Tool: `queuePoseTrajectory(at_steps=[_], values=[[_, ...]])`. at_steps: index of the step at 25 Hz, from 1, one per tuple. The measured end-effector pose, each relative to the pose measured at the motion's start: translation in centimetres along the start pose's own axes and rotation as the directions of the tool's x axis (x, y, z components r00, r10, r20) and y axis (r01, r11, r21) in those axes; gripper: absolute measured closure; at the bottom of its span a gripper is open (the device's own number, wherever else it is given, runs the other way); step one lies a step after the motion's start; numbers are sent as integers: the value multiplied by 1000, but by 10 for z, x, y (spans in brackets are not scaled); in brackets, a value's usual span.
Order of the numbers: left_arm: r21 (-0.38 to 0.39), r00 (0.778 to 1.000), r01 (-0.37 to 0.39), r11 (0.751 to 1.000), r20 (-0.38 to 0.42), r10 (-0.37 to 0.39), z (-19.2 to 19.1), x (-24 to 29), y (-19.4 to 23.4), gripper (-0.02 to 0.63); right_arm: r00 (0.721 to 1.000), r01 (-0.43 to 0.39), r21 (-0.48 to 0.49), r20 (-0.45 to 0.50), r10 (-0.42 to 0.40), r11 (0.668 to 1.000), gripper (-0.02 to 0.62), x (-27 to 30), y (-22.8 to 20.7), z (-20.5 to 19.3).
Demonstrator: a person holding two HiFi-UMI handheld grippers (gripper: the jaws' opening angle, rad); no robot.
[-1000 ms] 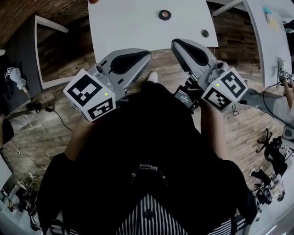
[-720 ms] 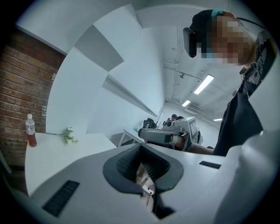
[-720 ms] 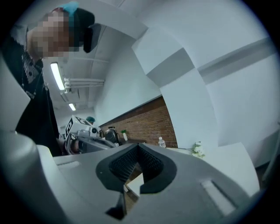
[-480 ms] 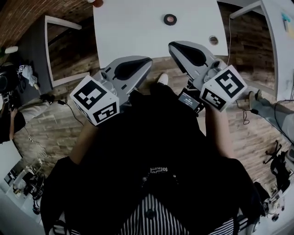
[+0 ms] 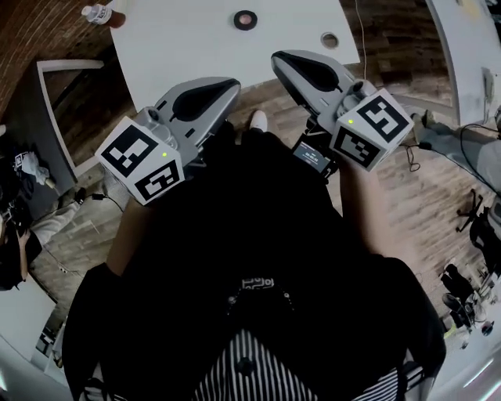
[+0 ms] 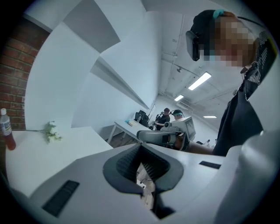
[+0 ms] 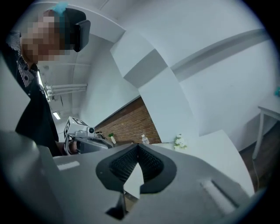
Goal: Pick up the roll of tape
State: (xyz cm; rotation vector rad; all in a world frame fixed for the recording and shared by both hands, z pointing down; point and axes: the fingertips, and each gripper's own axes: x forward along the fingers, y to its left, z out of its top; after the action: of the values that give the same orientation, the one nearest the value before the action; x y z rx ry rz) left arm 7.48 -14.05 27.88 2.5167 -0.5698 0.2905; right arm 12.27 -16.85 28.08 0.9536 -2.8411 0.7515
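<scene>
The roll of tape [image 5: 245, 19], a small dark ring, lies flat on the white table [image 5: 180, 39] near its far side. Both grippers hang over the floor short of the table's near edge, well apart from the tape. My left gripper [image 5: 232, 81] points at the table edge, shut and empty; in its own view the jaws [image 6: 141, 146] meet at the tips. My right gripper [image 5: 279, 57] is also shut with nothing in it, as its own view [image 7: 138, 145] shows. Neither gripper view shows the tape.
A small round object [image 5: 329, 39] sits near the table's right corner. A bottle [image 5: 98, 13] stands at the far left of the table, with a white flower sprig [image 6: 52, 131] beside it. A second white table [image 5: 470, 47] stands right. Cables and gear lie on the wood floor.
The head view has swung, so the table and tape now sit further left and the bottle has come into view. Both grippers have drifted a little toward the table edge, still shut.
</scene>
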Motion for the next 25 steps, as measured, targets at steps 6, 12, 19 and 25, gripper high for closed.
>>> queuePoseTrajectory(at_steps=[6, 12, 19, 25], values=[[99, 991, 133, 986, 21, -136, 42, 14, 2, 602, 991, 118, 3, 70, -118, 993, 592, -16, -3, 21], [130, 972, 228, 965, 16, -232, 54, 13, 5, 602, 974, 199, 0, 110, -198, 980, 592, -20, 1, 33], [132, 962, 266, 955, 25, -271, 61, -7, 27, 601, 970, 227, -17, 98, -224, 974, 592, 11, 11, 39], [123, 956, 288, 950, 16, -292, 55, -33, 49, 602, 970, 235, -34, 77, -232, 971, 592, 53, 18, 46]])
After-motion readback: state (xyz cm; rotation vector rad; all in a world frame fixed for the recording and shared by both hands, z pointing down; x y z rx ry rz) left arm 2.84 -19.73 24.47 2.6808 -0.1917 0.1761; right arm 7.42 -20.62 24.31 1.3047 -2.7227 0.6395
